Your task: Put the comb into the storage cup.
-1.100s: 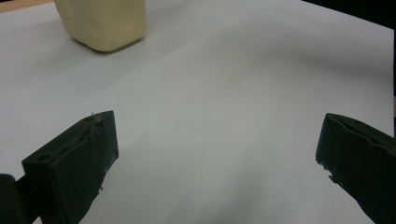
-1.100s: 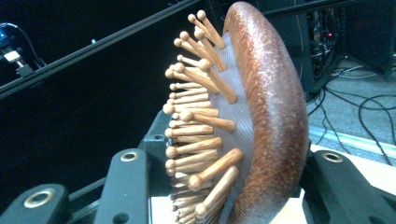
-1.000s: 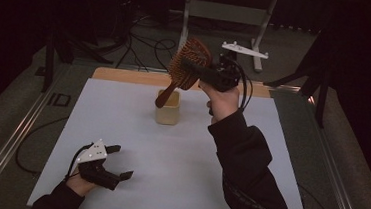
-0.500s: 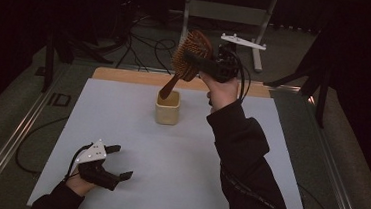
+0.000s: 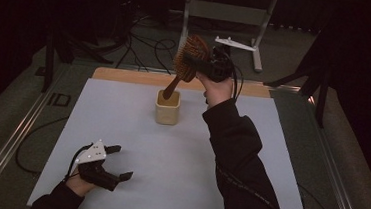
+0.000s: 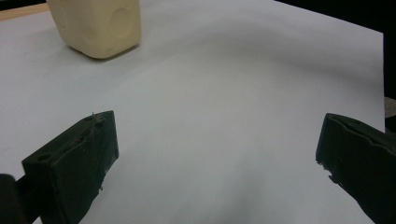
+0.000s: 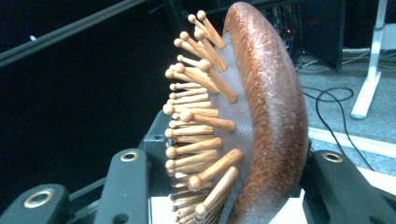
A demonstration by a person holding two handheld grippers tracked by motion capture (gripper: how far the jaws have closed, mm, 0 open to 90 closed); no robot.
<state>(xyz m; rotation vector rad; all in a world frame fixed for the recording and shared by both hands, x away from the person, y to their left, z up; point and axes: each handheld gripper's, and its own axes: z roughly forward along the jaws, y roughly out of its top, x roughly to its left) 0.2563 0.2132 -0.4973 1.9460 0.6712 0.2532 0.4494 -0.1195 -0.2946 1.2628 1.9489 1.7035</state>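
Observation:
A wooden hairbrush [image 5: 188, 62] with wooden pins is held by its head in my right gripper [image 5: 200, 64], which is shut on it above the far middle of the white mat. The brush's handle slants down and its tip sits in the mouth of a cream square cup [image 5: 167, 108]. In the right gripper view the brush head [image 7: 261, 112] stands on edge between both jaws, pins pointing left. My left gripper [image 5: 117, 162] rests low at the near left of the mat, open, nothing between its jaws [image 6: 210, 154]. The cup [image 6: 95, 25] lies ahead of it at upper left.
A white mat [image 5: 135, 145] covers the table, with a wooden strip [image 5: 125, 75] along its far edge. A white metal stand [image 5: 226, 12] and cables [image 5: 143, 41] lie on the floor behind. A metal rail [image 5: 16, 131] runs along the left side.
My right gripper has carried the brush left and down, tipping it more upright, so the handle tip now sits in the cup's mouth. The left gripper has stayed put.

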